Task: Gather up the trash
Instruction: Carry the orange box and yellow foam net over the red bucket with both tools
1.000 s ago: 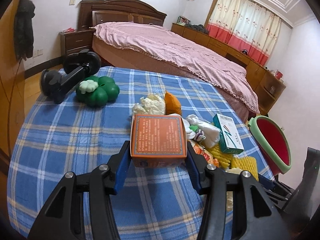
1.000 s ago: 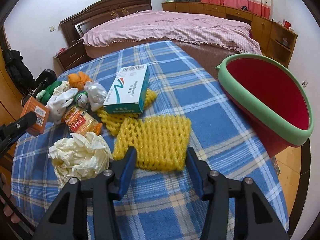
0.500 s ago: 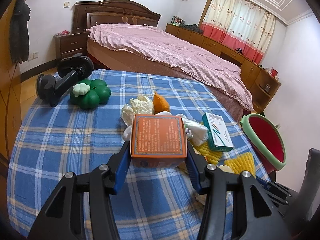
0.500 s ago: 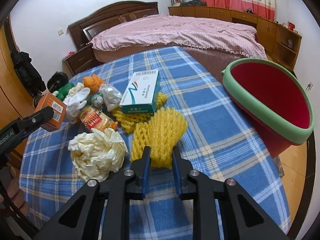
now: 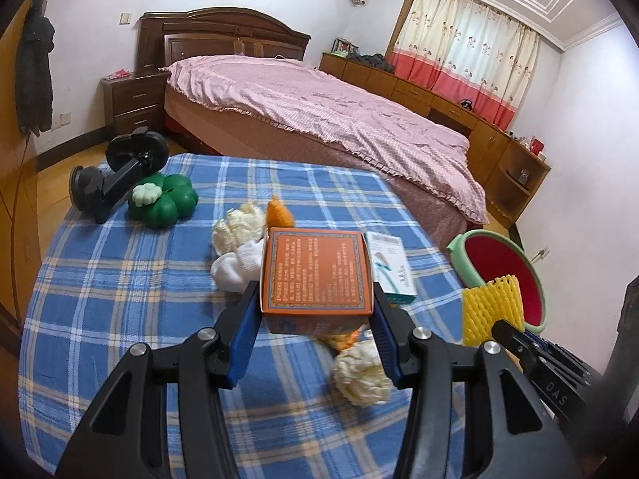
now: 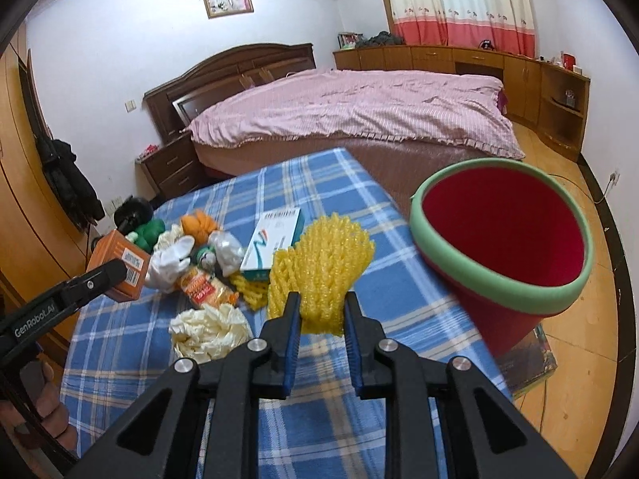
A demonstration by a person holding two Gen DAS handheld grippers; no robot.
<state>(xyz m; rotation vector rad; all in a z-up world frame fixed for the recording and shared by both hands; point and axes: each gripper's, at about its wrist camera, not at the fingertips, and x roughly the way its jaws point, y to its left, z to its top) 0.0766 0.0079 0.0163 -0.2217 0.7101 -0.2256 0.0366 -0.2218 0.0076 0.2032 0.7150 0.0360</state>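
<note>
My left gripper (image 5: 315,311) is shut on an orange box (image 5: 316,275) and holds it above the blue checked table (image 5: 120,287). My right gripper (image 6: 319,311) is shut on a yellow foam net (image 6: 321,263) and holds it lifted off the table, just left of the red bin with a green rim (image 6: 503,231). The net (image 5: 492,306) and the bin (image 5: 499,263) also show at the right of the left wrist view. The orange box (image 6: 120,265) shows at the left of the right wrist view.
On the table lie a white-and-teal box (image 6: 275,241), a crumpled cream paper (image 6: 209,331), a snack packet (image 6: 203,285), a second yellow net (image 6: 249,289), white gloves (image 6: 169,265), an orange ball (image 6: 198,223), a green toy (image 5: 163,201) and a black holder (image 5: 116,177). A bed (image 5: 319,115) stands beyond.
My right gripper closed on the yellow foam net and lifted it off the table toward the bin. My left gripper raised the orange box and moved it to the right.
</note>
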